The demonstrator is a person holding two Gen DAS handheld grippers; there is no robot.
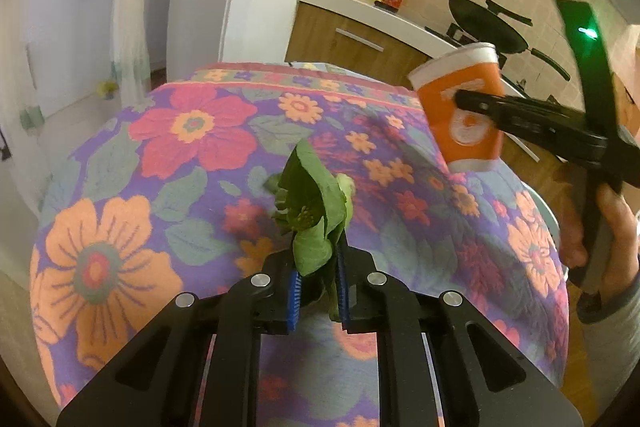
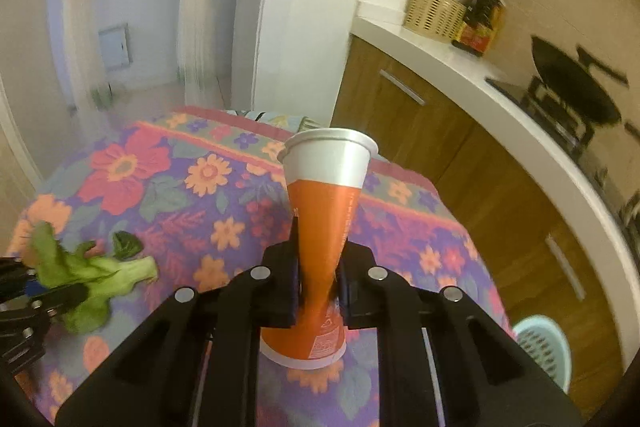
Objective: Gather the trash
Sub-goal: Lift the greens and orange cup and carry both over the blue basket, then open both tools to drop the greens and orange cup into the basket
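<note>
Left claw (image 1: 318, 281) is clamped on a leafy green vegetable (image 1: 316, 211), soft and limp, held above the floral tabletop (image 1: 160, 163) for removal. Right claw (image 2: 318, 291) is clamped on an orange paper cup (image 2: 324, 227), its thin wall pinched flat mid-body and lifted. A pale blue perforated bin (image 2: 546, 349) below right looks like the likely destination.

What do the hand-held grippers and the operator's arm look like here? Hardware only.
Both are matte black linkage frames with slotted bars and round silver pivot pins. The left hand-held gripper has ribbed blue finger pads. On the right hand-held gripper the pads look darker blue. Seen from the left wrist camera, the right unit carries a black upright bar with a green LED; the bare hand holding it ends in a grey sleeve cuff. No cables visible.
</note>
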